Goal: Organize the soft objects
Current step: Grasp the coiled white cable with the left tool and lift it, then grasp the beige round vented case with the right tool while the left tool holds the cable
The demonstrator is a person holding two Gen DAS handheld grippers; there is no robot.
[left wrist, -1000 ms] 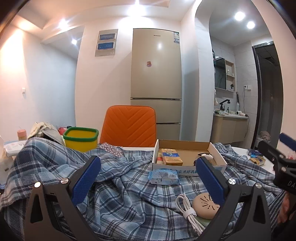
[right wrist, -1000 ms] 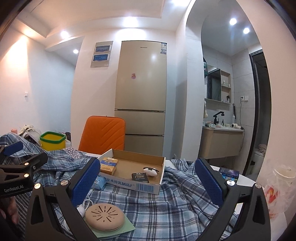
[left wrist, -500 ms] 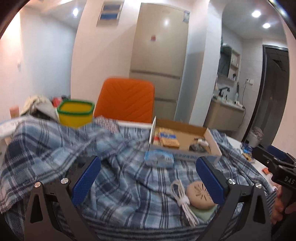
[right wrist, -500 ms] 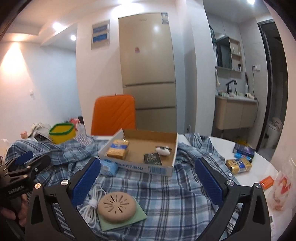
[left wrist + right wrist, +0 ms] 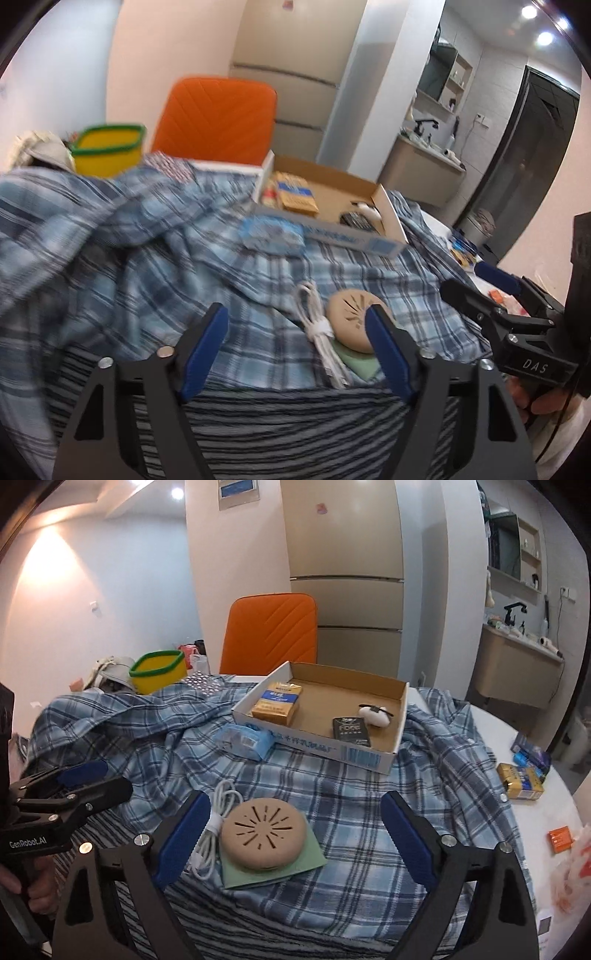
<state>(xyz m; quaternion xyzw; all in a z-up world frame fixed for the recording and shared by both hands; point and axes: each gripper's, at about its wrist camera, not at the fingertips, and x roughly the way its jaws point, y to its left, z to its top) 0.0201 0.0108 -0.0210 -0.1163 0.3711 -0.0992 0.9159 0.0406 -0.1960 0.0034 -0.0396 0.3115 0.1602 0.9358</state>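
Note:
A blue plaid cloth point(image 5: 147, 240) point(image 5: 351, 794) lies rumpled over the table, with a dark striped cloth point(image 5: 295, 424) point(image 5: 258, 915) along the near edge. On the plaid rest a tan round disc point(image 5: 264, 834) on a green pad point(image 5: 280, 871), a coiled white cable point(image 5: 218, 812) and a blue tissue pack point(image 5: 243, 738). My left gripper point(image 5: 297, 321) hovers over the plaid near the disc point(image 5: 349, 321), jaws closing with nothing pressed between them. My right gripper point(image 5: 295, 805) hangs above the disc, jaws closing too, pads clear of it.
A cardboard box point(image 5: 314, 744) with small packets sits on the plaid further back. Behind it stand a yellow tub with a green rim point(image 5: 159, 672) and an orange chair point(image 5: 273, 631). Loose packets point(image 5: 521, 781) lie on the white table at the right.
Both views have tipped down toward the table. Both pairs of jaws have narrowed, the left more than the right. The disc now sits closer under both grippers.

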